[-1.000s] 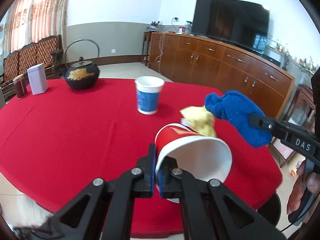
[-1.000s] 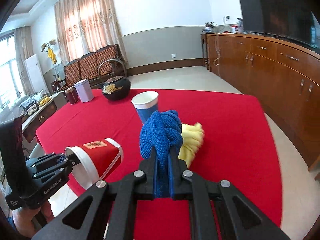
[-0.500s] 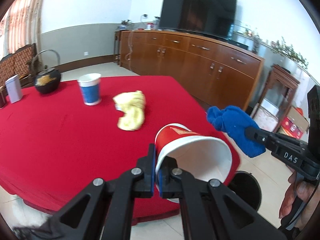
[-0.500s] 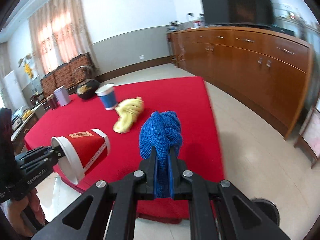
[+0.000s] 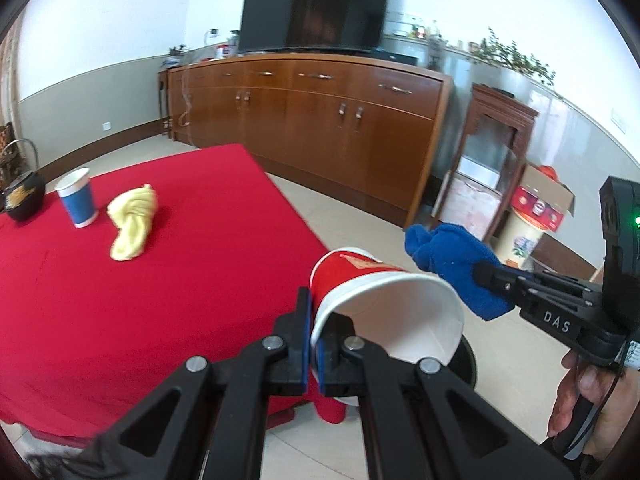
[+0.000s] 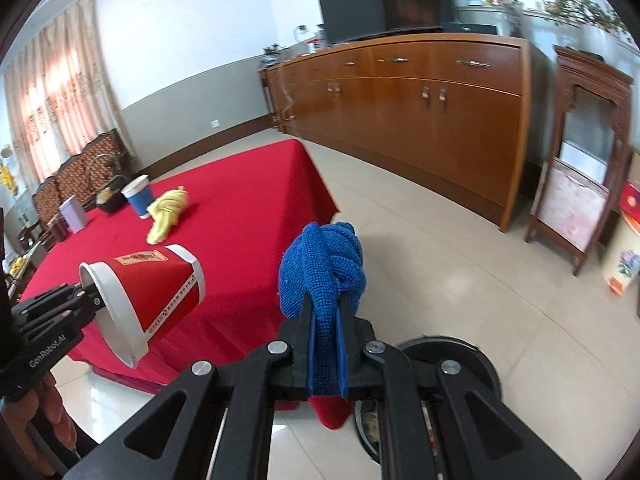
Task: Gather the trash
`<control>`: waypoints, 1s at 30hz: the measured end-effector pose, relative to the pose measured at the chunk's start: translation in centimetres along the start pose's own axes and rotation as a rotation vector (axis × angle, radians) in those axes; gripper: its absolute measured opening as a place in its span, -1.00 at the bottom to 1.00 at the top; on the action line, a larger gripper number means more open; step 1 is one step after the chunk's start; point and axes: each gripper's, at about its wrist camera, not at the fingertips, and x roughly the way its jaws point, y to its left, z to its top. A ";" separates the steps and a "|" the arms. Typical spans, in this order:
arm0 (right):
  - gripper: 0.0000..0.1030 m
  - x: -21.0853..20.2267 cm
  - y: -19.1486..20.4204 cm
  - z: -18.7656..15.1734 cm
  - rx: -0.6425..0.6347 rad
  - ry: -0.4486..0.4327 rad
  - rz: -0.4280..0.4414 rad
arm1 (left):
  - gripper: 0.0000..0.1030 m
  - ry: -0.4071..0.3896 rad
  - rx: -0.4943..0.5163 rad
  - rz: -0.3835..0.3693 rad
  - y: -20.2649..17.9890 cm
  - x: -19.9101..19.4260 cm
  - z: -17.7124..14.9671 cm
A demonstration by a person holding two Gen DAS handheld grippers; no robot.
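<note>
Left wrist view: we've swung off the counter; left gripper clamps a cup, right gripper a cloth, bin below.

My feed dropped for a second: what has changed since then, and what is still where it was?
Both tongs swung right, away from the table top, toward the round black bin on the floor. The left tongs still pinch the red paper cup by its rim; the right tongs still clamp the blue cloth. The yellow cloth and blue cup stayed on the table.
</note>
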 end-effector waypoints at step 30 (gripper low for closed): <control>-0.82 0.1 -11.7 -8.6 0.111 0.157 -0.175 | -0.95 0.183 0.131 -0.143 -11.4 7.5 -4.1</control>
